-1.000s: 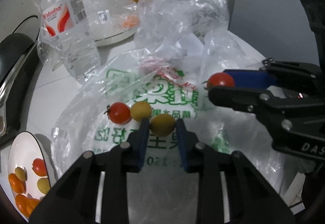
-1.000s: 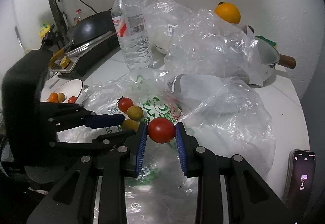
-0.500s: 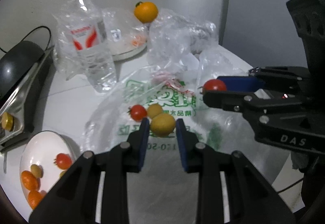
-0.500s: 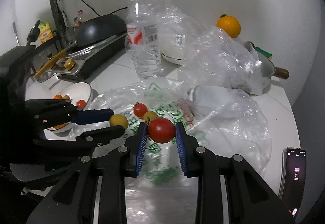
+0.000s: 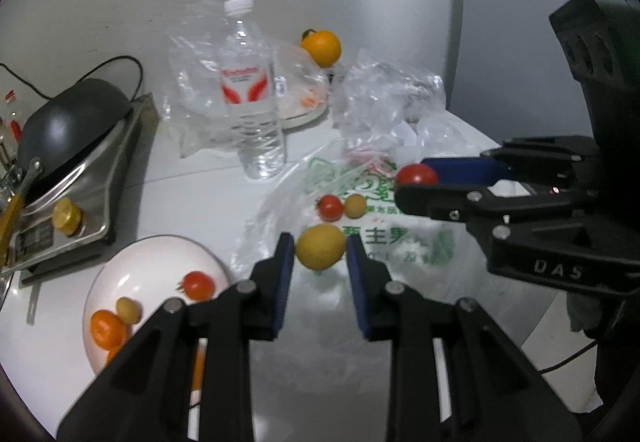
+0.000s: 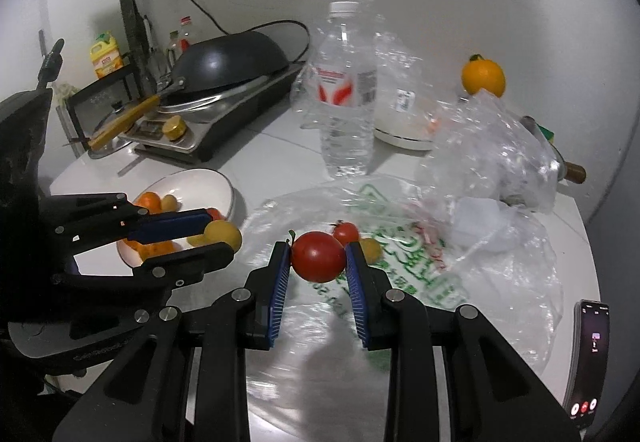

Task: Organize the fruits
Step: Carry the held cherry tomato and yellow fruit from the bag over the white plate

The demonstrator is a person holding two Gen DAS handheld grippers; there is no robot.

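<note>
Your left tool [image 5: 320,248] is nearly closed, its blue pads pressed on both sides of a yellow tomato [image 5: 320,246], which it holds clear of the worktop [image 5: 192,197]. Your right tool [image 6: 318,258] is likewise narrowed onto a red tomato [image 6: 318,256], gripped between its pads above the printed plastic bag [image 6: 404,254].

Just past the right tool's tips, a small red tomato [image 6: 346,233] and a small yellow tomato [image 6: 371,249] lie touching each other on the bag. To the left of the left tool, and below it, sits the white bowl [image 5: 132,262]; it contains a red tomato, a yellow one and several orange fruits. The left tool's held tomato is near the bowl's rim but not over it.

Ahead of both tools stands a water bottle [image 5: 252,97], upright, with crumpled clear bags [image 5: 384,101] to its right and an orange fruit [image 5: 322,46] behind them near the wall. A stove with a black wok [image 5: 68,121] occupies the far left. A phone [image 6: 588,358] lies to the right of the right tool, at the worktop's edge. Bare worktop lies between the bowl, the stove and the bottle.
</note>
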